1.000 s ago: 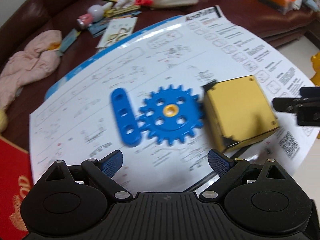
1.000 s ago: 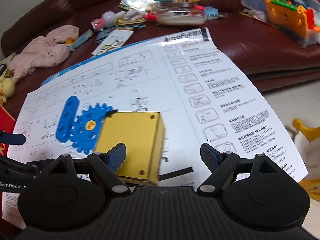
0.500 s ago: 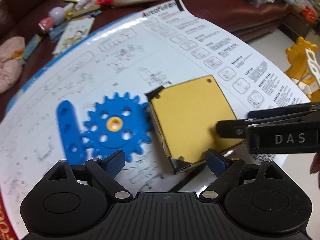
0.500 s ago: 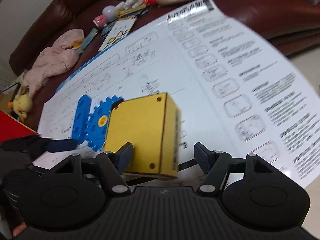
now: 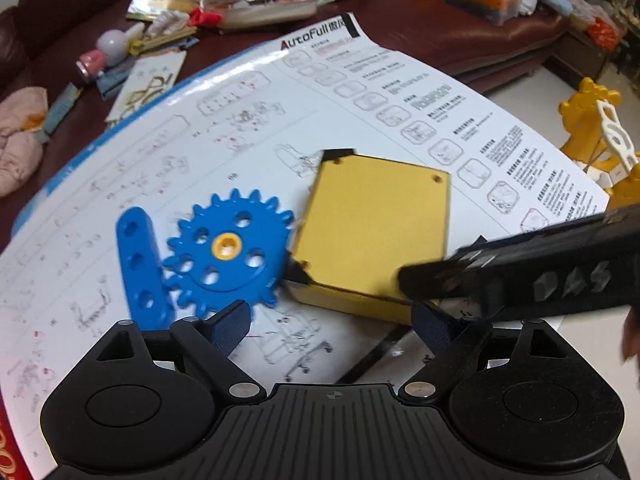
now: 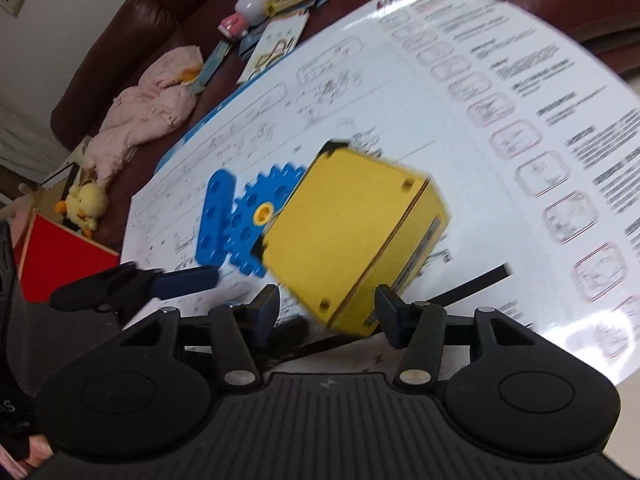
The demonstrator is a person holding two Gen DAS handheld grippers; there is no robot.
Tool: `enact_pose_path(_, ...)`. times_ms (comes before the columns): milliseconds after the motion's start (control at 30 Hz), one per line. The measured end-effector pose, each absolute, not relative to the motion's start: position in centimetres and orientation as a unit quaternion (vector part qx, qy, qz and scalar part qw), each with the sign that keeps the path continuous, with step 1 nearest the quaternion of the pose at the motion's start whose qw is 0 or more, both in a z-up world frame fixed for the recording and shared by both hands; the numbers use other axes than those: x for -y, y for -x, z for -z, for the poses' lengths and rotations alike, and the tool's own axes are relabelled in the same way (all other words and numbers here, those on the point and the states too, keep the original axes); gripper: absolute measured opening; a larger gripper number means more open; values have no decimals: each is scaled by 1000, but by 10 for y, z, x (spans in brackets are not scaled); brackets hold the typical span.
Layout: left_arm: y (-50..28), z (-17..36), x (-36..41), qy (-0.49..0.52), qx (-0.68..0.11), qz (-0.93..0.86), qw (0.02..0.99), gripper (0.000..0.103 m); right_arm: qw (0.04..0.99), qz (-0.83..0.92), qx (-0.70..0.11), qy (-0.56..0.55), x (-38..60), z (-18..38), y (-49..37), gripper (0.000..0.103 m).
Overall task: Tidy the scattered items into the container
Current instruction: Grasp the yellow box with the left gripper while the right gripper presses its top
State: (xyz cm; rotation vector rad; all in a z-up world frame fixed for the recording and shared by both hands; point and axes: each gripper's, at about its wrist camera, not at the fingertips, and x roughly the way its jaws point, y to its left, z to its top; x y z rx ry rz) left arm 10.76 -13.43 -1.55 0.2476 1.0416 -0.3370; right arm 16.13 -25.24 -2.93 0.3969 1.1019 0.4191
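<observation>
- Here, your right gripper (image 6: 326, 312) pointed steeply down at a yellow box (image 6: 352, 236) that sat on a large white instruction sheet (image 6: 460, 120).
- Its jaws had just been closing, with the near corner of the box between them. The right pad looked to be at the box's side, the left pad just short of it, so you were not clearly squeezing it; blur hid the exact contact.
- The box appeared tilted, one corner raised toward the camera.
- Just beside the box lay a blue gear (image 5: 230, 250) with a yellow hub, its teeth touching the box's edge.
- A blue perforated strip (image 5: 142, 268) lay against the gear's far side, overlapping its teeth.
- Your left gripper (image 5: 330, 324) hovered above the sheet near the gear and box, its jaws spread apart with nothing between them.
- In the left wrist view, the black finger of your right gripper crossed over the box's near right corner.
- A red box (image 6: 60, 256) stood at the sheet's left edge, beside a small yellow duck toy (image 6: 84, 204) and a pink cloth (image 6: 148, 104) on the dark brown sofa (image 5: 460, 28).
</observation>
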Motion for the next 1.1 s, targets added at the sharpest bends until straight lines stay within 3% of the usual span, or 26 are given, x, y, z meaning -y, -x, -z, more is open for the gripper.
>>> enact_pose_path(100, -107, 11, 136, -124, -488, 164, 848, 96, 832, -177, -497, -170, 267, 22, -159, 69)
enact_pose_path(267, -109, 15, 151, -130, -490, 169, 845, 98, 844, -147, -482, -184, 287, 21, -169, 70)
enact_pose_path(400, -109, 23, 159, -153, -492, 167, 840, 98, 852, -142, -460, -207, 291, 26, -186, 78)
enact_pose_path(633, -116, 29, 161, -135, -505, 172, 835, 102, 837, -166, -471, -224, 279, 49, -218, 78)
enact_pose_path(700, -119, 29, 160, -128, -506, 173, 835, 102, 825, -176, -485, -229, 276, 55, -221, 74)
enact_pose_path(867, -121, 30, 147, -110, -512, 171, 834, 103, 806, -216, -506, -220, 262, 54, -205, 69)
enact_pose_path(1100, -100, 28, 138, -136, -501, 181, 835, 103, 779, -255, -525, -229, 239, 45, -185, 69)
